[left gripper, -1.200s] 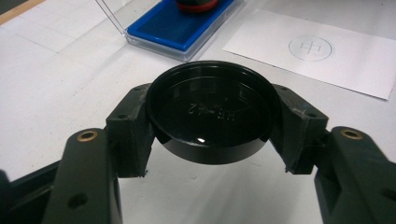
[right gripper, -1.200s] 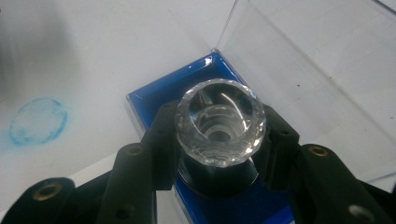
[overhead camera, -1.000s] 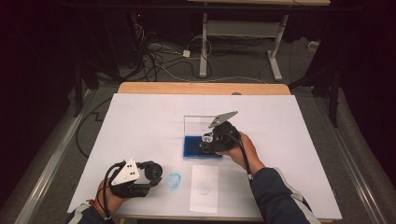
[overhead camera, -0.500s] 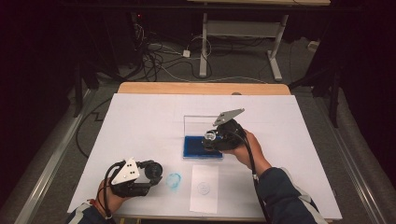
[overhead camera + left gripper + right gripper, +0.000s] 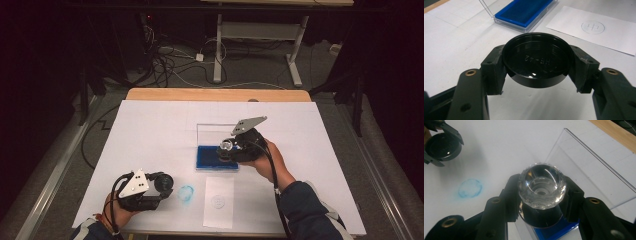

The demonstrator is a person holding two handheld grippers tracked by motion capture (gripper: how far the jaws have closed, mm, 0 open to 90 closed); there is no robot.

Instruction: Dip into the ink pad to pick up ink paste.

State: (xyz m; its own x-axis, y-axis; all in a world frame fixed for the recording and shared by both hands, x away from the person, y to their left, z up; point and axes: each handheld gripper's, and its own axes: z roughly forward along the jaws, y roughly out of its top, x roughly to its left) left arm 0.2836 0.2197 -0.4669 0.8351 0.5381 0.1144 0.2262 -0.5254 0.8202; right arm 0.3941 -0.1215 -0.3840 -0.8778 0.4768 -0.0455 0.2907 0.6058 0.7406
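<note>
My left gripper is shut on a round black cap with raised lettering inside, held near the table's front left. My right gripper is shut on a stamp with a faceted clear knob, its dark base just above the blue ink pad. In the high view the stamp hangs over the ink pad, whose clear lid stands open behind it. A white paper slip with a faint round imprint lies in front of the pad.
A round blue ink smudge marks the white table cover between the left gripper and the slip. The wooden table edge runs along the back. Cables and a desk frame lie on the floor beyond.
My right gripper has lifted the stamp a little off the ink pad. The left gripper with the cap has stayed where it was.
</note>
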